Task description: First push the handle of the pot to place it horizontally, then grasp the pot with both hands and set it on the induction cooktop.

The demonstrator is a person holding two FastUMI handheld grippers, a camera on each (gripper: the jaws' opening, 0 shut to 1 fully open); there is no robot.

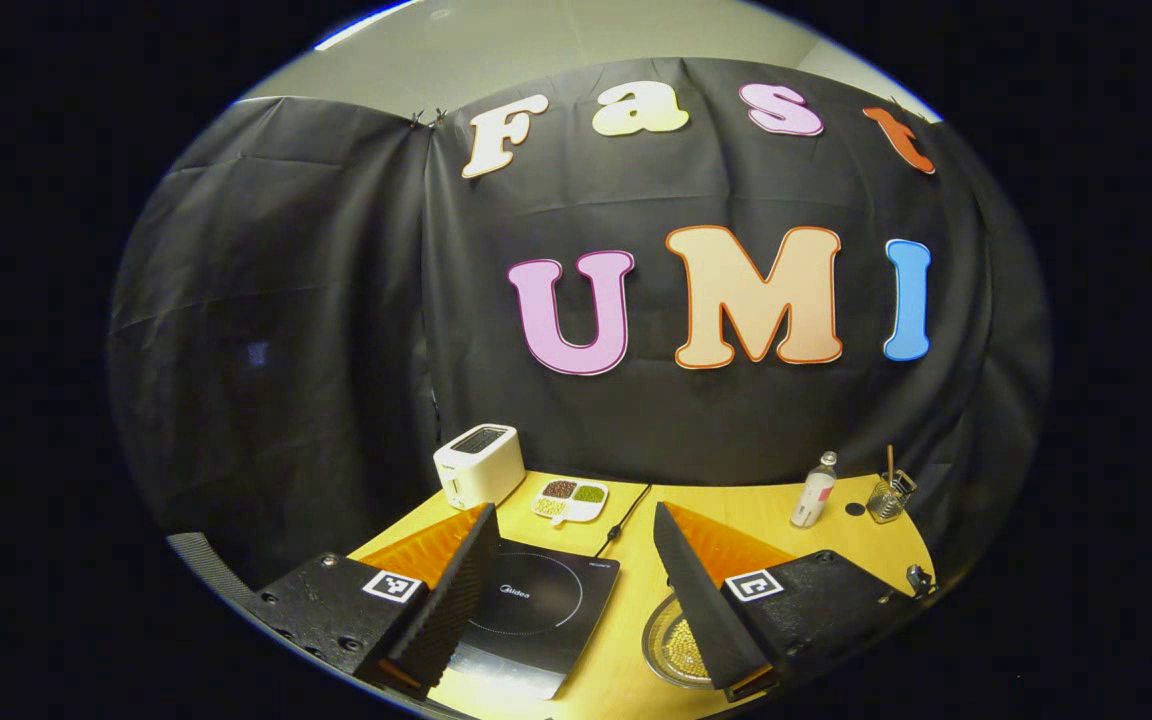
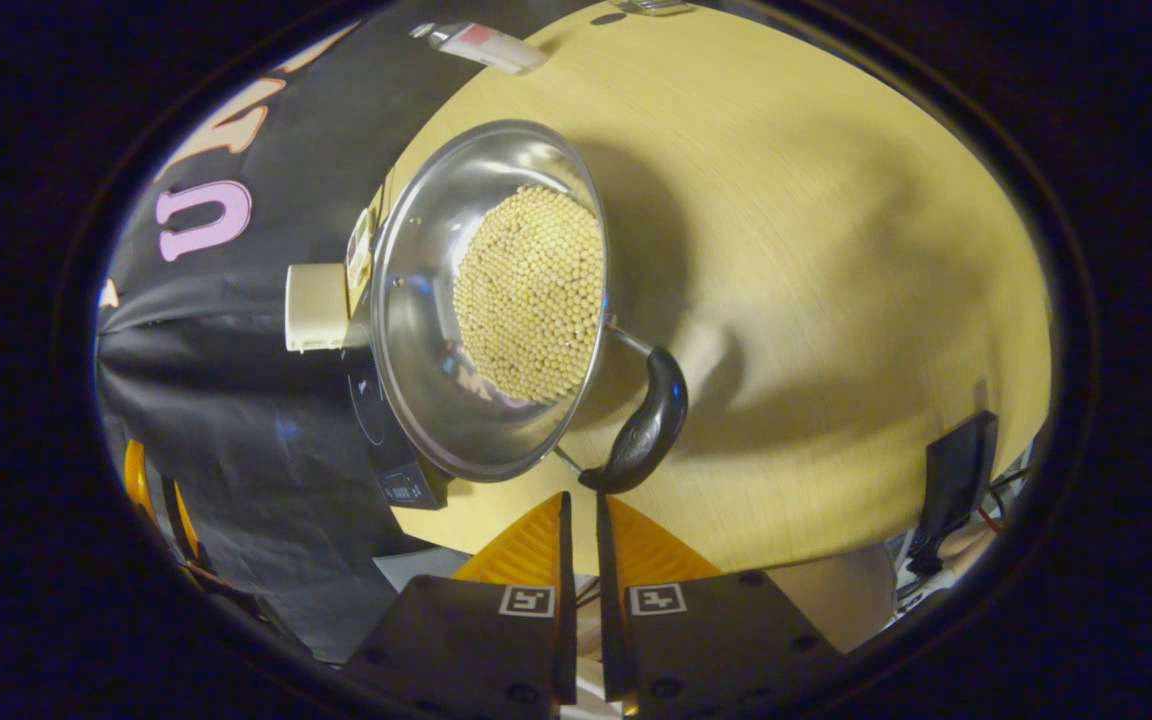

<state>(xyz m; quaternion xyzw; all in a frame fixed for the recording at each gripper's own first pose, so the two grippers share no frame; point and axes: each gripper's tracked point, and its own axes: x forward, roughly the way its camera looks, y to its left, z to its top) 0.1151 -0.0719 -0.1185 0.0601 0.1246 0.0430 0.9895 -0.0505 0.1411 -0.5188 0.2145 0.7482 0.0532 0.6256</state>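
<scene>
Pot [image 2: 491,300]: steel, slick, bead-loaded so heavy; my right gripper [image 2: 578,500] is clenched empty by the handle [image 2: 644,425], left gripper [image 1: 576,545] released; grab opposite rim edges.

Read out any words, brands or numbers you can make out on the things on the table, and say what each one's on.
"Midea": on the black induction cooktop, near its middle.
Small print at the cooktop's far right corner: too small to read.
Mark on the white toaster: too small to read.
Label on the bottle: blurred.
Square markers on the left gripper and right gripper: coded patterns, no words.
</scene>
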